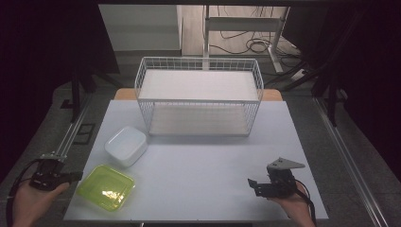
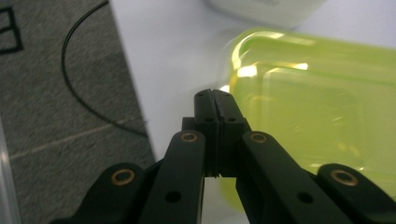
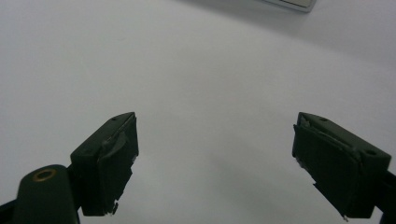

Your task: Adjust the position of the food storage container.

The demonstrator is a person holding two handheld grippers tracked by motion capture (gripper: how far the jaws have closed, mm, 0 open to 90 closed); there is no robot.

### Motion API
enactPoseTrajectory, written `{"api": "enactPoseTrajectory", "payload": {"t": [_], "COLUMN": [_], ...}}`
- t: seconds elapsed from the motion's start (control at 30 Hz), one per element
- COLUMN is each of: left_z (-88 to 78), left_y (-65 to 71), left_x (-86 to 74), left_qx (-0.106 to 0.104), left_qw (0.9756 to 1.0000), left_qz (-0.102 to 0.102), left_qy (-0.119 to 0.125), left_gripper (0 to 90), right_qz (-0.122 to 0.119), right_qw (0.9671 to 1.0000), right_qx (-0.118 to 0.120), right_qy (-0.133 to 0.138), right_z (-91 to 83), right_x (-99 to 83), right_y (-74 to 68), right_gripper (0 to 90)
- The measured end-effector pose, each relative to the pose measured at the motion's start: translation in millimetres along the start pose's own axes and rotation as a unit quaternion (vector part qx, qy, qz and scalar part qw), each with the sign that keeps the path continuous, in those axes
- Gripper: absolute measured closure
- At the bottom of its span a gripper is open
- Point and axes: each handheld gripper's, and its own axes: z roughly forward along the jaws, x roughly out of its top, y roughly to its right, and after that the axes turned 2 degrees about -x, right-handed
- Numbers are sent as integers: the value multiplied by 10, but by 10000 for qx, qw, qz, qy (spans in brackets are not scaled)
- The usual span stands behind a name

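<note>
While held low at the near left edge of the worktop (image 1: 203, 179), left claw (image 1: 78, 177) clenched tight on nothing, tips just beside the rim of the yellow-green translucent container (image 1: 105, 187). Right claw (image 1: 251, 184) spread wide, empty, over bare surface at near right. Farther back, white lidded container (image 1: 126, 144) just beyond the green one. Beyond that, white wire basket (image 1: 198, 94) at the far edge.

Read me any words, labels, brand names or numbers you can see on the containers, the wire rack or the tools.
None can be read: the translucent green plastic container, the white plastic container, the white wire rack, the left tool and the right tool show no lettering.
</note>
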Motion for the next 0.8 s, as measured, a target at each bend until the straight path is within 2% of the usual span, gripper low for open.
{"api": "enactPoseTrajectory", "payload": {"t": [0.07, 0.2, 0.37, 0.4, 0.43, 0.53, 0.8], "left_z": [8, 51, 88, 116, 129, 155, 231], "left_y": [-19, -89, -127, -116, -106, -75, 88], "left_x": [-18, -97, -147, -155, -155, -144, -119], "left_qx": [11, 10, -78, -216, -264, -232, -389], "left_qw": [10000, 9996, 9993, 9990, 9989, 9989, 9981], "left_qz": [-25, -59, -93, -84, -91, -97, 26], "left_qy": [-40, -292, -363, -378, -378, -399, -476], "left_gripper": [896, 896, 897, 897, 897, 897, 897], "right_qz": [-2, -15, -19, -32, -36, -46, -27], "right_qw": [10000, 10000, 10000, 10000, 10000, 10000, 9999], "right_qx": [-3, 8, 3, -2, -1, -2, -4], "right_qy": [-7, -36, -53, -57, -60, -64, -100], "right_z": [6, 17, 25, 28, 29, 31, 45], "right_x": [-3, -8, -7, -6, -6, -7, -18], "right_y": [4, -7, -17, -17, -19, -22, -17], "right_gripper": [143, 143, 143, 143, 144, 143, 143]}}
